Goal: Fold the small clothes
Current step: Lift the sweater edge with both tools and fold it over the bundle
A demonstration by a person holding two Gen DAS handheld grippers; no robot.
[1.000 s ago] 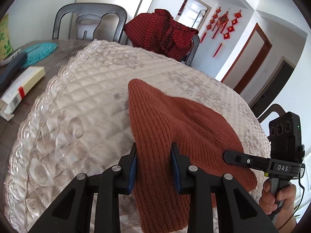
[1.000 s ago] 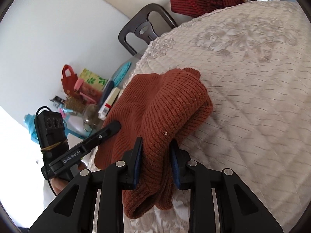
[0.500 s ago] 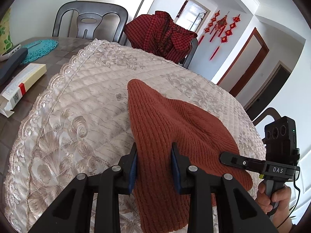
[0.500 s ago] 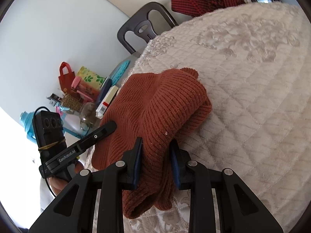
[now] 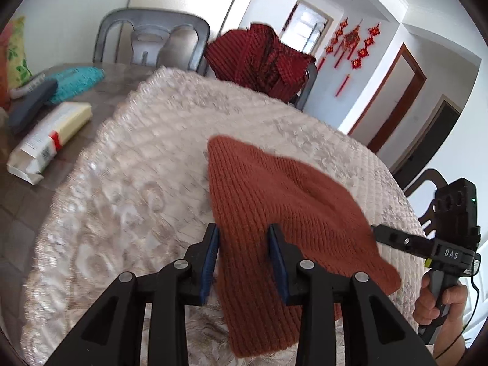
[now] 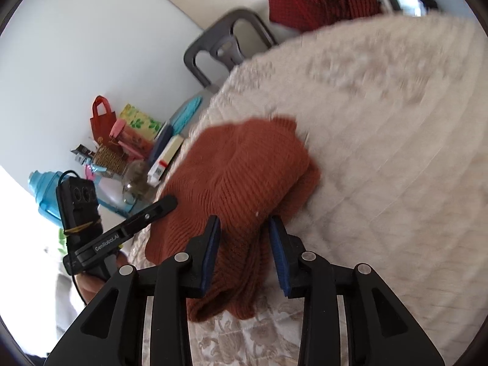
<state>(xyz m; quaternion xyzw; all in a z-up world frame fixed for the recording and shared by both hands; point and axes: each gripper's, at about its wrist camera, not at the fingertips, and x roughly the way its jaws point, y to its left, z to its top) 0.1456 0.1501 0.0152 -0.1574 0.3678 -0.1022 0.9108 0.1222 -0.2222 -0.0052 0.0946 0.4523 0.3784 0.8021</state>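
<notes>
A rust-brown knitted hat lies folded on the quilted cream cloth. My left gripper has the hat's near left edge between its blue pads, and its jaws are opening slightly. My right gripper has the bunched near right edge of the hat between its pads. Those jaws are opening too, with fabric still filling the gap. Each view shows the other gripper: the right gripper sits at the hat's right side and the left gripper at its left. A hand holds each handle.
A red checked garment hangs over a chair at the far side, next to a grey chair. A white carton, a dark case and a teal mat lie on the bare table to the left. Bags and a blue bottle stand beyond.
The right gripper's pads stand wider apart than before, with the hat's edge still between them. The left view has shifted a little. The hat lies about where it was.
</notes>
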